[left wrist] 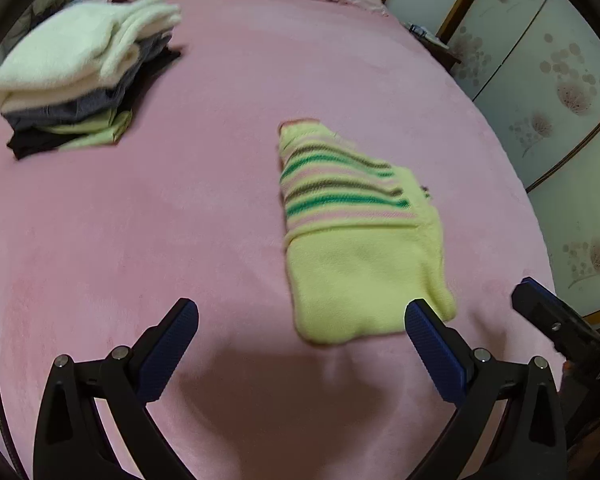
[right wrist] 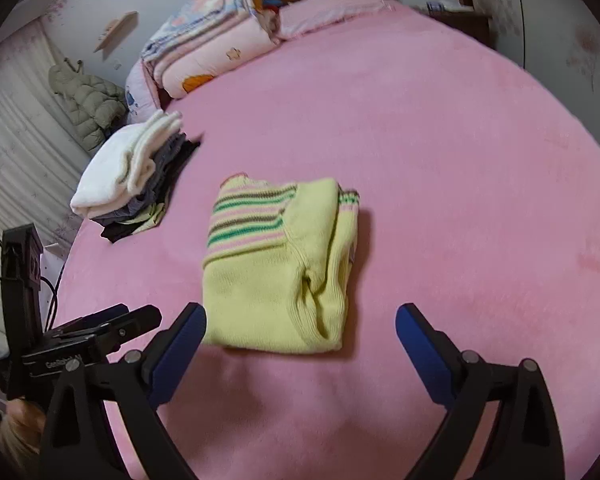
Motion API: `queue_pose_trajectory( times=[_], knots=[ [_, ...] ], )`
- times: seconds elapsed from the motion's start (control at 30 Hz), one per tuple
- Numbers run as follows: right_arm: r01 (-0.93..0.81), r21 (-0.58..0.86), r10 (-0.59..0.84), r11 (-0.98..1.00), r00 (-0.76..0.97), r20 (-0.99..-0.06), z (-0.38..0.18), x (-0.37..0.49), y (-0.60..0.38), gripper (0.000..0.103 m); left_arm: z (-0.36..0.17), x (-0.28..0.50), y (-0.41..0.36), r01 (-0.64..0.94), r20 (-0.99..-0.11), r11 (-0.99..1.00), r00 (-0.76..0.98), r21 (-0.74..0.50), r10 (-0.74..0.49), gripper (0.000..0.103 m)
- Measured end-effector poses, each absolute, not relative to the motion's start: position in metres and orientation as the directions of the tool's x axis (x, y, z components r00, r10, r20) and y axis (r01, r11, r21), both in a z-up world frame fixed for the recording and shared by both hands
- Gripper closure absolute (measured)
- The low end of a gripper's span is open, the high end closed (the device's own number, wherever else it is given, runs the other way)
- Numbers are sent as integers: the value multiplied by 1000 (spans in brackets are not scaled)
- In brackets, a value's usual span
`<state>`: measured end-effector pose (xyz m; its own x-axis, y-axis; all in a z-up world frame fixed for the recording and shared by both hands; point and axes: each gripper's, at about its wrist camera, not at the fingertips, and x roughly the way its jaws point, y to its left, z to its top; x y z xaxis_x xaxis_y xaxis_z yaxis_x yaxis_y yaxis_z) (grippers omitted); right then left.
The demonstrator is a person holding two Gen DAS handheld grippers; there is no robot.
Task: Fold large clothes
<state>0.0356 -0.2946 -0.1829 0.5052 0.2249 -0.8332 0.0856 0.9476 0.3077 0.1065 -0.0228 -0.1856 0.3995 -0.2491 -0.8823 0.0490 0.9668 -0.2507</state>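
Note:
A folded yellow sweater (left wrist: 356, 248) with green, pink and brown stripes lies on the pink bed (left wrist: 180, 220). It also shows in the right wrist view (right wrist: 276, 264), folded into a compact rectangle. My left gripper (left wrist: 302, 320) is open and empty, above the bed just short of the sweater's near edge. My right gripper (right wrist: 300, 320) is open and empty, its jaws wide apart, just in front of the sweater's near edge. The right gripper shows at the left wrist view's right edge (left wrist: 556, 324). The left gripper shows at the lower left of the right wrist view (right wrist: 100, 332).
A stack of folded clothes (left wrist: 76, 80), white on top, sits at the bed's far left; it also shows in the right wrist view (right wrist: 132, 176). Folded quilts (right wrist: 212, 44) and a pink pillow (right wrist: 332, 8) lie at the headboard. A wardrobe (left wrist: 548, 80) stands to the right.

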Motion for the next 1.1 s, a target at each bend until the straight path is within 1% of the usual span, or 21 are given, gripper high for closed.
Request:
queue_pose_trajectory(
  times=[0.1, 0.2, 0.27, 0.4, 0.53, 0.73, 0.93, 1.07, 1.1],
  knots=[
    [81, 303, 224, 950, 502, -835, -194, 45, -296, 7, -190, 114, -32, 71, -879, 975, 423, -212, -222, 0],
    [95, 319, 236, 943, 482, -843, -212, 55, -300, 7, -206, 131, -40, 95, -888, 971, 394, -218, -238, 0],
    [99, 320, 243, 942, 453, -857, -226, 65, -300, 7, -217, 140, -43, 86, -888, 969, 388, -230, -245, 1],
    [119, 384, 302, 915, 426, -852, -251, 79, -305, 7, -240, 156, -46, 66, -893, 965, 366, -255, -261, 1],
    [115, 414, 339, 903, 404, -850, -267, 93, -309, 7, -258, 166, -40, -5, -898, 960, 355, -281, -260, 1],
    [121, 458, 402, 881, 322, -857, -299, 109, -314, 7, -285, 177, -29, -60, -871, 907, 311, -418, -381, 0],
    [115, 575, 512, 810, 341, -789, -320, 116, -319, 7, -301, 187, -22, -35, -827, 858, 287, -513, -483, 0],
    [101, 599, 537, 794, 344, -770, -325, 124, -315, 7, -309, 190, -17, -19, -780, 815, 303, -579, -547, 0],
    [97, 601, 540, 793, 345, -768, -324, 124, -314, 9, -309, 190, -17, -18, -773, 810, 310, -587, -553, 8]
  ],
)
